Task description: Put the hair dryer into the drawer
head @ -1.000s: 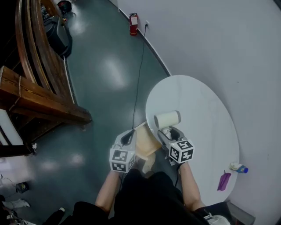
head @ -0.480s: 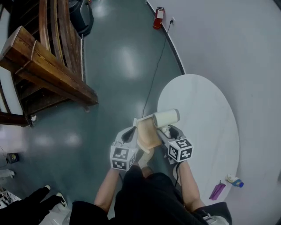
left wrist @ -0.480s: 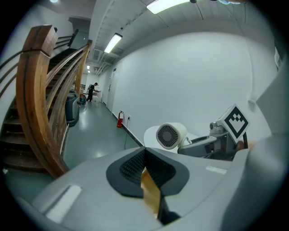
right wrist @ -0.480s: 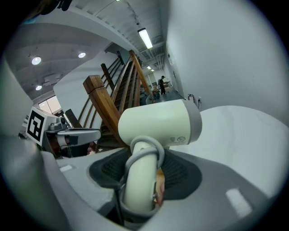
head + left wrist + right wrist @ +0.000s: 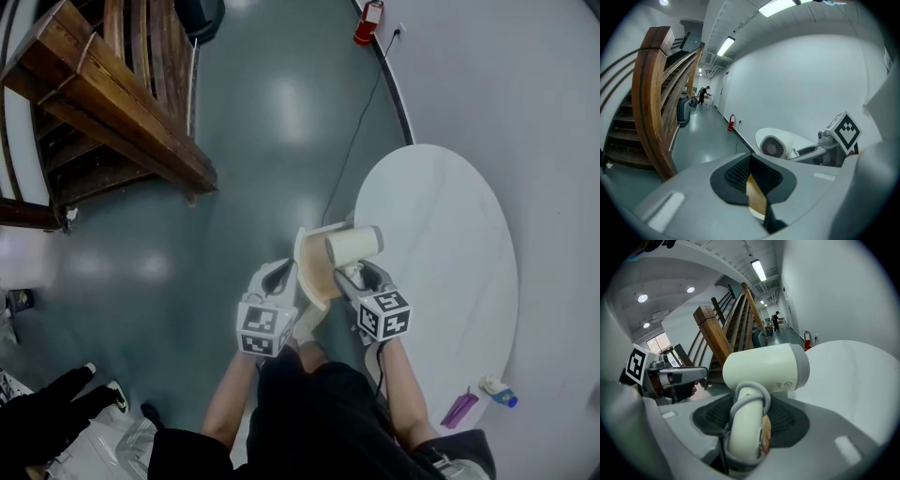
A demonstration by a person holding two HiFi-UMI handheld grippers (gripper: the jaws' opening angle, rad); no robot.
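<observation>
While wooden stairs fill the upper left, the left gripper is clamped on one thin wall of a tilted wooden drawer. Just right of it, the cream hair dryer is gripped by its handle in the right gripper, at the white round table's left edge.

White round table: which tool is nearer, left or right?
Right. The right tool, holding the hair dryer, is at the table's edge; the left tool, gripping the wooden drawer, is farther out over the floor.
</observation>
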